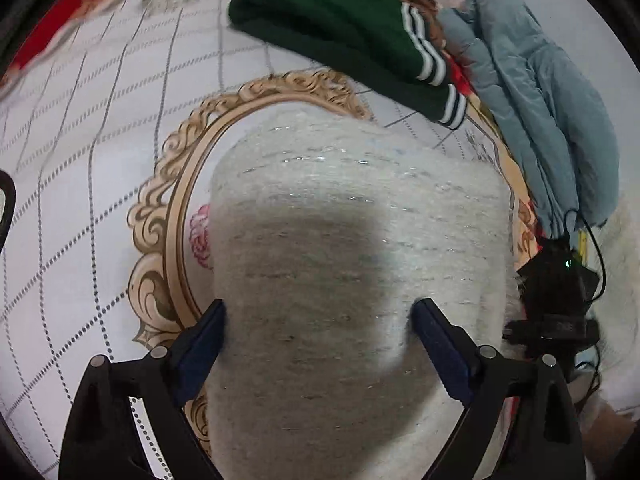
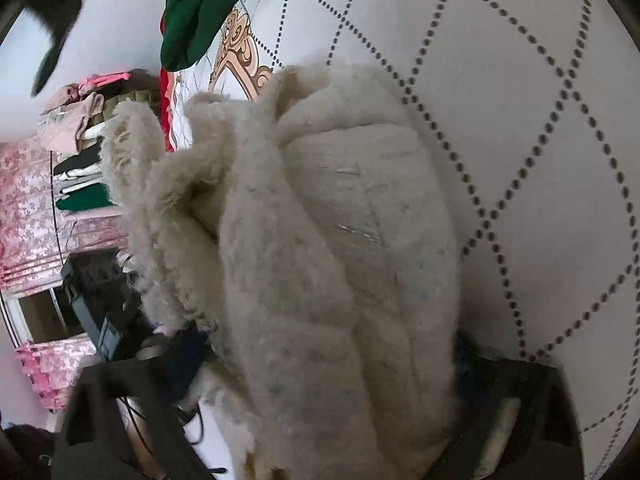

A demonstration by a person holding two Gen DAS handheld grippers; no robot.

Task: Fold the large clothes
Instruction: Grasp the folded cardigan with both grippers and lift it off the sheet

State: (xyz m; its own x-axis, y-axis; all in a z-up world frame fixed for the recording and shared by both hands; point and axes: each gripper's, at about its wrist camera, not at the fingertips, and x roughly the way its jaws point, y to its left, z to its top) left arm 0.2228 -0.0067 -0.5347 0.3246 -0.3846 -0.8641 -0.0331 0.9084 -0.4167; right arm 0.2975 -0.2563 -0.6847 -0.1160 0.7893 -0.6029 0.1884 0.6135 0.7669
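A cream fuzzy knit garment (image 1: pixel 352 240) lies on the patterned bedspread (image 1: pixel 80 160). My left gripper (image 1: pixel 320 320) is open, its blue pads (image 1: pixel 204 344) standing on either side of the garment's near part, pressing into or just above it. In the right wrist view the same garment (image 2: pixel 320 240) is bunched in thick folds and fills the space between my right gripper's fingers (image 2: pixel 184 364); the fingertips are buried in the fabric. The right gripper also shows at the left view's right edge (image 1: pixel 560 292).
A folded dark green sweater with white stripes (image 1: pixel 340 32) lies at the far side of the bed, also seen in the right view (image 2: pixel 196 8). A grey-blue padded jacket (image 1: pixel 532 92) lies at the right. Stacked clothes (image 2: pixel 76 148) and pink curtains (image 2: pixel 28 208) stand beyond the bed.
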